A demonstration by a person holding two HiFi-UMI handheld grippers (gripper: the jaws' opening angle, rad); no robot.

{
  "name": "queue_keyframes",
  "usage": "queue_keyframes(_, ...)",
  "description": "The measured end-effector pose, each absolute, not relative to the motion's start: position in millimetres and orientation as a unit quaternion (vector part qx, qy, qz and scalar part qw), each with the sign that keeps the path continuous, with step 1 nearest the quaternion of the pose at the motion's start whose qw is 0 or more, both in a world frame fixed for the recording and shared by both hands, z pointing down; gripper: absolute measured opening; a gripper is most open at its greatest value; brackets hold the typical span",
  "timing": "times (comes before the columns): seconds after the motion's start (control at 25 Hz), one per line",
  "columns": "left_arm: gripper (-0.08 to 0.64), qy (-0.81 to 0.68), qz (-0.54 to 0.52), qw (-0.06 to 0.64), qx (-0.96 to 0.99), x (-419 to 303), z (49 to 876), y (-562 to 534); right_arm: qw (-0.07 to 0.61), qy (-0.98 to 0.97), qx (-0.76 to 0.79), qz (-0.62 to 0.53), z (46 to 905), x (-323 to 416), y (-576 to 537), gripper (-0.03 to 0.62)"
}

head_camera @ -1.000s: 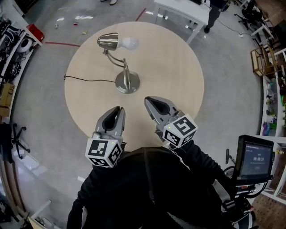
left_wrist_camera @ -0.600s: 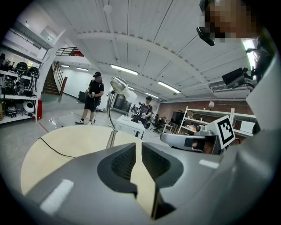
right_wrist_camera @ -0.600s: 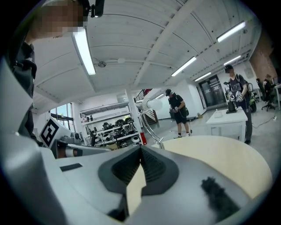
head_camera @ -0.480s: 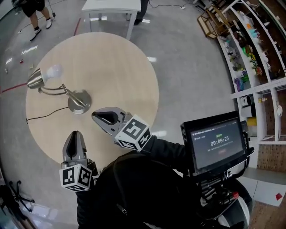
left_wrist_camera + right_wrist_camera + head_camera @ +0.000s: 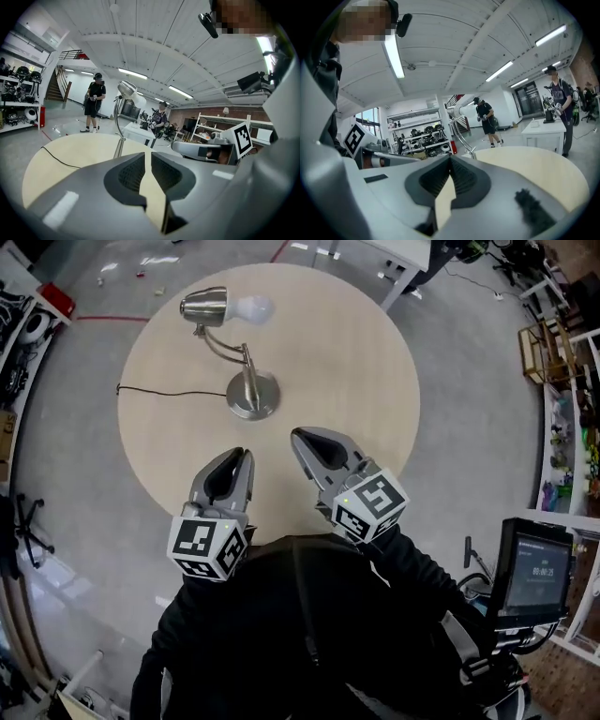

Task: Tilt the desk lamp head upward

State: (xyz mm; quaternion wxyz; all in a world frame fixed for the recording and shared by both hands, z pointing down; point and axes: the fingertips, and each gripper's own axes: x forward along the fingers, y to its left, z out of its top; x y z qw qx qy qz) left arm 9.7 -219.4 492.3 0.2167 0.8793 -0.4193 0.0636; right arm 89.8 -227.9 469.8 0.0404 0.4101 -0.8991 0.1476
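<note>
A brushed-metal desk lamp (image 5: 253, 396) stands on the round wooden table (image 5: 356, 352). Its curved arm leads left to the head (image 5: 204, 307), which lies level with the white bulb (image 5: 253, 307) pointing right. My left gripper (image 5: 246, 456) and right gripper (image 5: 298, 437) hover side by side over the table's near edge, a short way in front of the lamp base. Both are shut with nothing between the jaws. In the left gripper view the lamp (image 5: 127, 89) rises beyond the gripper (image 5: 145, 153). In the right gripper view the lamp (image 5: 461, 133) stands just past the gripper (image 5: 450, 157).
The lamp's black cord (image 5: 159, 392) runs left across the table and off its edge. A white table (image 5: 394, 254) stands beyond the far side. Shelves (image 5: 572, 390) line the right wall, and a monitor (image 5: 537, 573) sits at my right. People (image 5: 95, 101) stand in the background.
The head view swung to the right half a second ago and has come back. The lamp has not moved, and both grippers stay shut near the table's front edge.
</note>
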Motion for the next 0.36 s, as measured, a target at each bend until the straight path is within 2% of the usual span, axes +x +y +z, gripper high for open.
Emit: queue_keyframes(0.36, 0.049, -0.428, 0.060, 0.222, 0.874, -4.4, 492.3, -209.3, 0.047, -0.902, 0.402, 0.150, 470.5, 76.8, -219.3, 0.005)
